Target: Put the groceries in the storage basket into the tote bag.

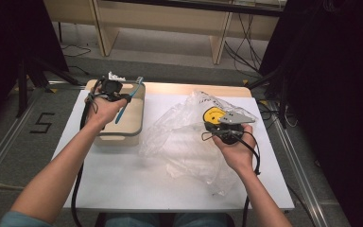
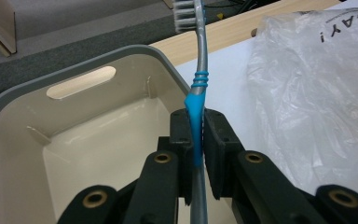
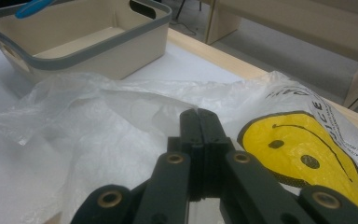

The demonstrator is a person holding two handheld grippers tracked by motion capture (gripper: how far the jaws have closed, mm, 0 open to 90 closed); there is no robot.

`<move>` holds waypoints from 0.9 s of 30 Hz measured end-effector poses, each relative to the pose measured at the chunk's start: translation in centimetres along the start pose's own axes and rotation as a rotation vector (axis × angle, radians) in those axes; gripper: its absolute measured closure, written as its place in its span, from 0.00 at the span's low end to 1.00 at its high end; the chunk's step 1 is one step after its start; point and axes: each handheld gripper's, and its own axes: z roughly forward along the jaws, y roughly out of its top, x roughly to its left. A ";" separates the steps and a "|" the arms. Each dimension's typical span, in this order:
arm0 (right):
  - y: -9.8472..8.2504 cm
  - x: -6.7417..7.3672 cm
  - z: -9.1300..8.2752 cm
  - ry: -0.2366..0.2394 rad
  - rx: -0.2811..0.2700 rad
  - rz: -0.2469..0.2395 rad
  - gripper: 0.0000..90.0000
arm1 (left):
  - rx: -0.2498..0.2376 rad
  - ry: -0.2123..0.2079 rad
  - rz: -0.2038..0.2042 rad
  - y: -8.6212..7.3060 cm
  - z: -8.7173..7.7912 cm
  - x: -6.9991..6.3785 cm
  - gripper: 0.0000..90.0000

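Toothbrush with a blue and silver-grey handle and white bristles (image 2: 196, 116) — it is clamped by its blue grip section between the black jaws of the left gripper (image 2: 196, 140), bristle end pointing away from the hand. In the high view the left gripper (image 1: 109, 90) holds it over the right rim of the cream plastic bin with a grey rim and cut-out handles (image 1: 133, 124), which stands on the white table top (image 1: 123, 184) at the far left; the brush (image 1: 126, 101) slants across that rim. Nearer and to the right, the right gripper (image 3: 199, 126) has its jaws pressed together with nothing seen between them, resting over the crumpled clear plastic bag with a yellow smiley face and black print (image 3: 303, 158). That bag (image 1: 179, 137) spreads from the table's middle toward its right side, just beside the bin. Beyond the table stand pale wooden furniture legs (image 1: 220, 40) on a grey floor
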 end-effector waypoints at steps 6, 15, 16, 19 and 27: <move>0.0 0.0 -0.1 0.000 0.004 -0.001 1.00 | -0.013 -0.009 0.024 -0.3 -0.6 -0.6 0.91; 0.0 0.0 0.0 0.000 -0.001 -0.002 1.00 | -0.022 -0.038 0.049 -0.6 -1.3 -1.5 0.91; 0.0 0.0 0.0 0.000 0.000 0.000 1.00 | -0.021 -0.043 0.053 -0.6 -1.4 -1.6 0.91; 0.0 0.0 0.0 0.000 0.001 0.001 1.00 | -0.031 -0.052 0.059 -0.7 -1.7 -2.0 0.91; 0.0 0.0 0.0 0.000 0.002 0.000 1.00 | -0.044 -0.089 0.078 -1.2 -2.7 -3.2 0.91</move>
